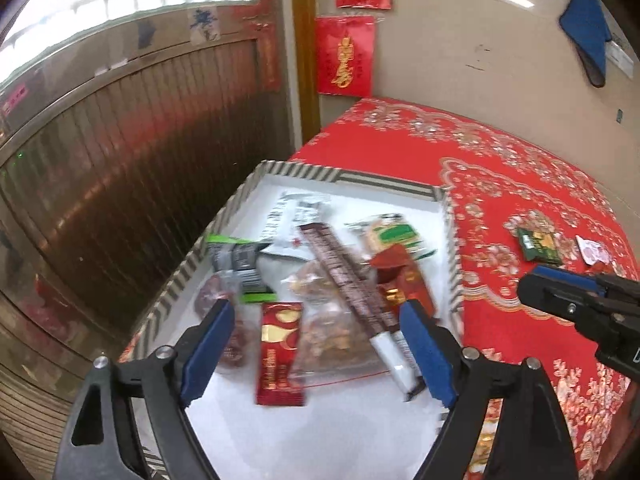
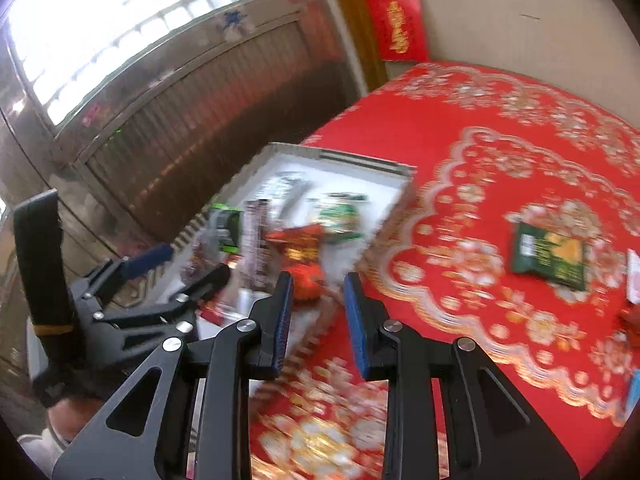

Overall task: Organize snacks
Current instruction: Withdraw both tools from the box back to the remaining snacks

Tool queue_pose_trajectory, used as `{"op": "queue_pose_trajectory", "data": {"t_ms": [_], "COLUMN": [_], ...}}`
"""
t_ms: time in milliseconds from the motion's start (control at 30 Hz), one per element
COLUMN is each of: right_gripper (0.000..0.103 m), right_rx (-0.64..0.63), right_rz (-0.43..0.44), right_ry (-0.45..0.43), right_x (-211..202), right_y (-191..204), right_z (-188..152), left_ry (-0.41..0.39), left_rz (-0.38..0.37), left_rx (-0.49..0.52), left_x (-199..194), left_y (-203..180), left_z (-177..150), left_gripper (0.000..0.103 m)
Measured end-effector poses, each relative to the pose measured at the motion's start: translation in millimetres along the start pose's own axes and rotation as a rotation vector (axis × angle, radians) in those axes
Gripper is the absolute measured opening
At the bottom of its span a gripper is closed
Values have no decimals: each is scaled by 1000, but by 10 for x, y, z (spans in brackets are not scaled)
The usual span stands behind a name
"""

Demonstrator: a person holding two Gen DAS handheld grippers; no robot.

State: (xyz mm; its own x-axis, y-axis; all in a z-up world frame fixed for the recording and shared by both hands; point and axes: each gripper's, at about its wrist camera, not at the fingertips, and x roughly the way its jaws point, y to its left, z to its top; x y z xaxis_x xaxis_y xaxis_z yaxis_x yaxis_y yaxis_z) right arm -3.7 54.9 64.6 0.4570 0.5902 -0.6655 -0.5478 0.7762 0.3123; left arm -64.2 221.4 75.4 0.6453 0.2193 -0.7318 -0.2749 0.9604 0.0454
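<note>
While the left gripper (image 1: 316,354) hangs over the striped box (image 1: 348,178) with its blue fingers (image 1: 208,344) spread wide, nothing is held between them. Just under them a red and gold packet (image 1: 280,358) lies flat on the white floor of the box. The right gripper (image 2: 316,316) is out over the red tablecloth (image 2: 480,128), just past the near edge of the box, and it is empty too. Its jaws stand close together with only a small gap, and no snack sits in that gap. I think the next step is to fetch another snack from the cloth. The green packet (image 2: 550,256) lies flat there, well apart from the box, with a small white packet (image 1: 592,249) near it. To do this well, the right gripper should open wider first, come down over one short edge of the green packet, and squeeze gently so the bag does not crush. Flat bags are thin and slippery, so a pinch at the edge may work best. The box already holds a messy pile: a long brown bar (image 1: 348,280), a black and green pouch (image 1: 240,262), a clear bag of nuts (image 1: 320,320) and a green and white pack (image 1: 390,232). The right view is blurred, so small things there are hard to tell.
</note>
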Motion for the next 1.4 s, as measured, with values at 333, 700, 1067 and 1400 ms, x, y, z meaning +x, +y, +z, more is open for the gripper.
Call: {"op": "queue_pose_trajectory", "data": {"t_ms": [333,700,1067,1400], "right_gripper": [26,26,51,51], "right_rx": [92,250,303,343], "right_rz": [-148,-225,-215,-236], "right_ry": [-22,-50,-96,-99], "right_x": [-534,-1009,-1284,-1443], "right_y": [-807,-1672,-2000,-2286], "right_z": [-354,-670,-830,-919], "left_ry": [40,107,156,204], "left_rz": [-100,-185,-34,115], "left_rx": [63,153,162,243], "left_x": [21,188,933,1452], "left_y": [-638,-1534,-2109,-2257], "left_z": [69,228,811,822], "left_gripper": [90,90,90,91]}}
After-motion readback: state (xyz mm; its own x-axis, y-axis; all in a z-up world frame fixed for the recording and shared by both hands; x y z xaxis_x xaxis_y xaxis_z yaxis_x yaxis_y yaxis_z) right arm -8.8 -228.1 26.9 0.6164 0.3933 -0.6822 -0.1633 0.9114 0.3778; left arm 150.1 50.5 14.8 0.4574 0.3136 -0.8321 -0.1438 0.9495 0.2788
